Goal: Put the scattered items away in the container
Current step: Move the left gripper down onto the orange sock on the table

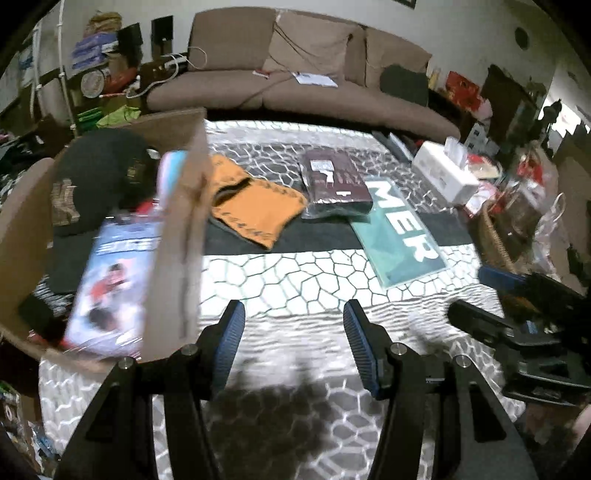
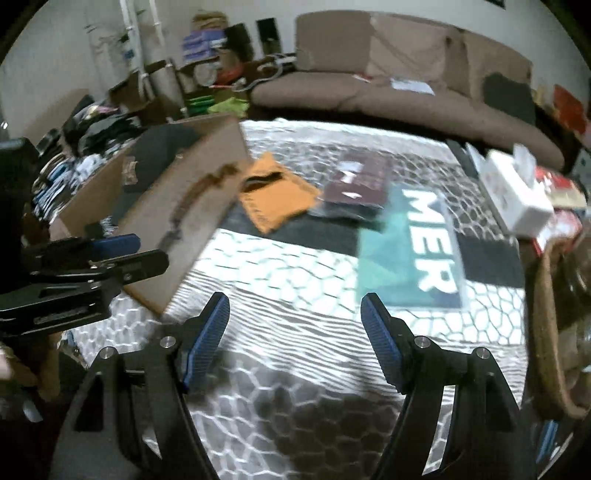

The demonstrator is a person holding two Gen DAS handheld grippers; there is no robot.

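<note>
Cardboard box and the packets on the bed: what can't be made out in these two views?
- Cardboard box contents: right wrist view, near wall hides most.
- Blue packet print: left wrist view, motion blur.
- Maroon packet label: right wrist view, blurred.
- Teal packet lettering: maroon packet overlaps its top edge.

a brown sofa (image 1: 295, 74) stands against a pale wall (image 1: 461, 22) behind clutter.

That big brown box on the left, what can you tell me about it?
The cardboard box is plain brown, open-topped, standing on the patterned cover at its left side. Its near wall looks worn, with a dark mark along it. Inside lie a black cap and a bluish printed package, with other items too blurred to name. An orange cloth lies just beside it. Neither hand-held gripper touches it.
</note>
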